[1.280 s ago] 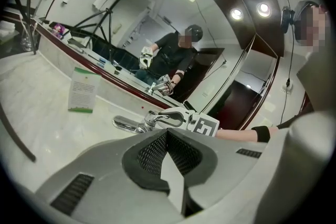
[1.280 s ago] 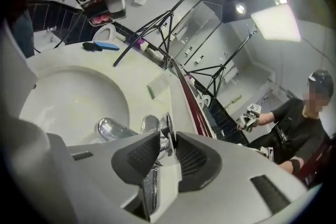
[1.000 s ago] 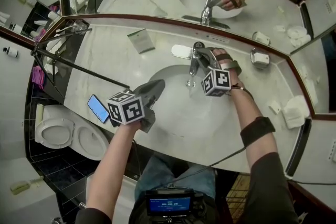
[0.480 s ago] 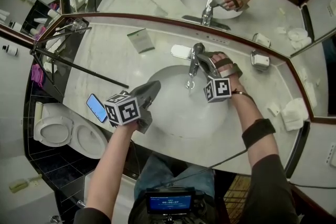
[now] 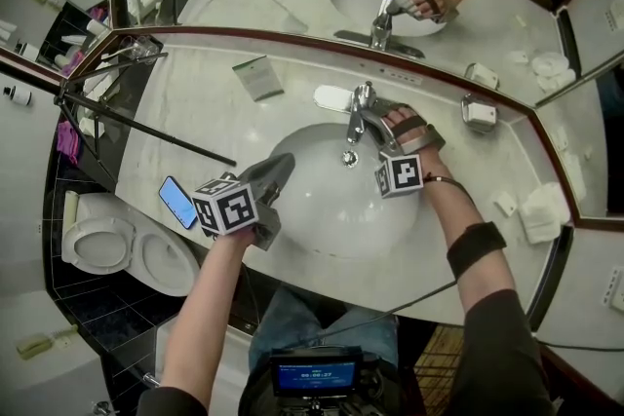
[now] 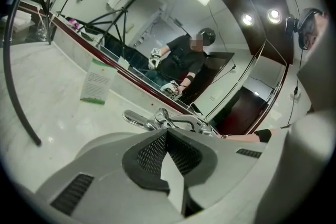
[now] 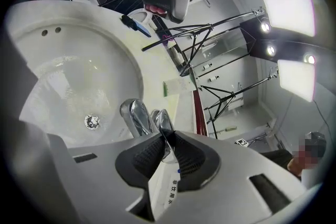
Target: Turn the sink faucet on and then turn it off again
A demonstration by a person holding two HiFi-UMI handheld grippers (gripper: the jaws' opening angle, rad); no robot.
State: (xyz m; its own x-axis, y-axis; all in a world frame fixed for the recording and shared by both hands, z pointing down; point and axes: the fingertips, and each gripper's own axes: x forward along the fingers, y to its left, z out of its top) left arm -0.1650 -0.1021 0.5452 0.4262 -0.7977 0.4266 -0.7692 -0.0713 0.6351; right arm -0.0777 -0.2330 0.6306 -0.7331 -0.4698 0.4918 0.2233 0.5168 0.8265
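Right hand-held gripper (image 5: pixel 378 124) pinching the faucet (image 5: pixel 357 110) lever (image 7: pixel 164 122), jaws having just closed in on it, faucet behind the sink (image 5: pixel 322 209) in the marble desk (image 5: pixel 195 107), left hand-held gripper (image 5: pixel 276 172) pressed together, empty, over sink's near-left rim.

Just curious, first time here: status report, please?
Right tool just closing on faucet handle. Left tool shut, empty. Nothing in the way.

Right gripper (image 7: pixel 167 147), jaws just closing, hides faucet lever (image 7: pixel 163 121) near end between pads. Card (image 5: pixel 257 77), 10 o'clock of faucet (image 5: pixel 357 120): print too small to read.
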